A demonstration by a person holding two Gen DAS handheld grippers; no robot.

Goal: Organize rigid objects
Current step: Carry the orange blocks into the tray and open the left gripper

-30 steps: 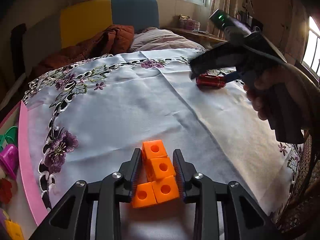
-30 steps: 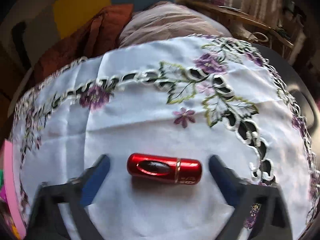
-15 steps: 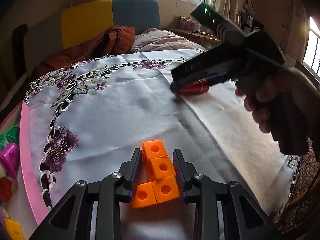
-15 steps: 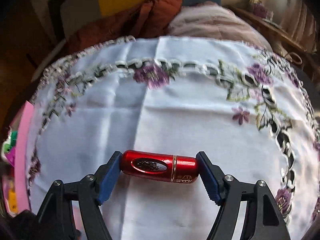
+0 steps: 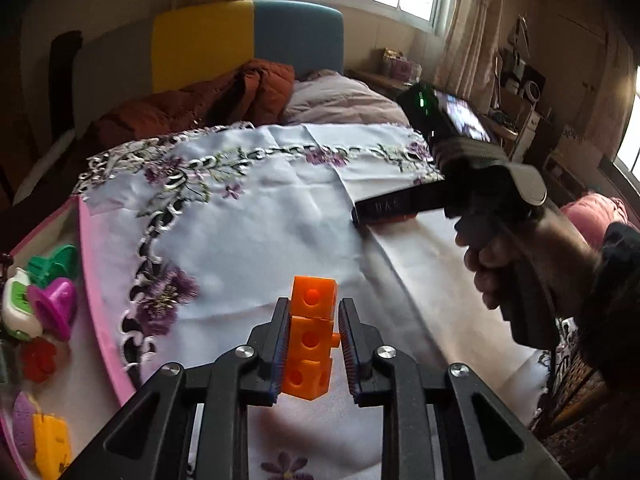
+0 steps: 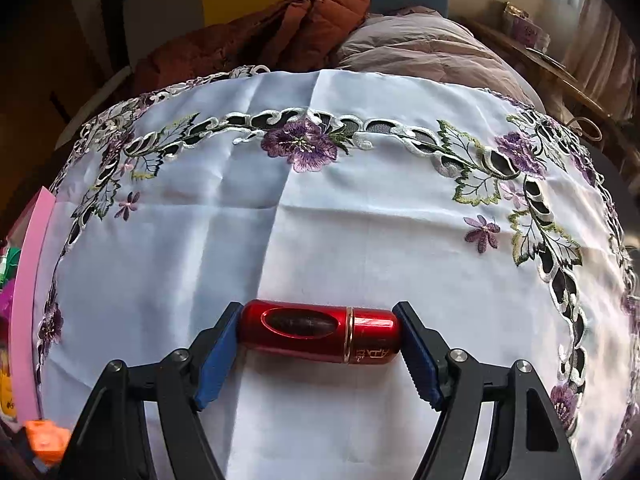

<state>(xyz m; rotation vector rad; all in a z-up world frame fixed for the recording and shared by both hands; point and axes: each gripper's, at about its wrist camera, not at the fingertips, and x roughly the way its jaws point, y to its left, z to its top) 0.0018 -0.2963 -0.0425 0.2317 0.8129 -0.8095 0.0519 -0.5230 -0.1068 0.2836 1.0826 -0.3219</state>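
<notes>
**Both tools gripping: orange blocks left, red tube right**

Far left, pink-rimmed tray (image 5: 105, 312) at the edge of the white embroidered cloth (image 5: 248, 240), holding small plastic toys: green piece (image 5: 54, 266), magenta cup shape (image 5: 56, 306), red flower shape (image 5: 38, 360), yellow wedge (image 5: 50, 446). The tray rim also shows at the left edge of the right wrist view (image 6: 30, 300).

Left tool (image 5: 312, 350): jaws have just closed further and now clamp the orange block cluster (image 5: 310, 344) from both sides. Left pad flat on the blocks; the right pad meets a small peg on the cluster's side. The cluster stands upright between the pads, top cube poking above the fingertips, clear of the cloth, with a shadow below it. Round holes on the cube faces. In the right wrist view an orange corner (image 6: 46, 440) shows low left.

Centre: cloth lies over a bed, purple flower embroidery and cutwork border. Rust-coloured quilt (image 5: 224, 96) and a pale pillow behind it, yellow and blue headboard (image 5: 248, 40) at the back.

Right tool (image 6: 318, 340): blue pads pressed on both ends of the red metallic tube (image 6: 320, 332), which is held lengthwise across the jaws, gold band nearer the right end. It sits low over the cloth; contact with the cloth cannot be told. From the left wrist view the right tool (image 5: 384, 210) is seen side-on, a sliver of red under it, a person's hand (image 5: 516, 264) on the handle.
</notes>
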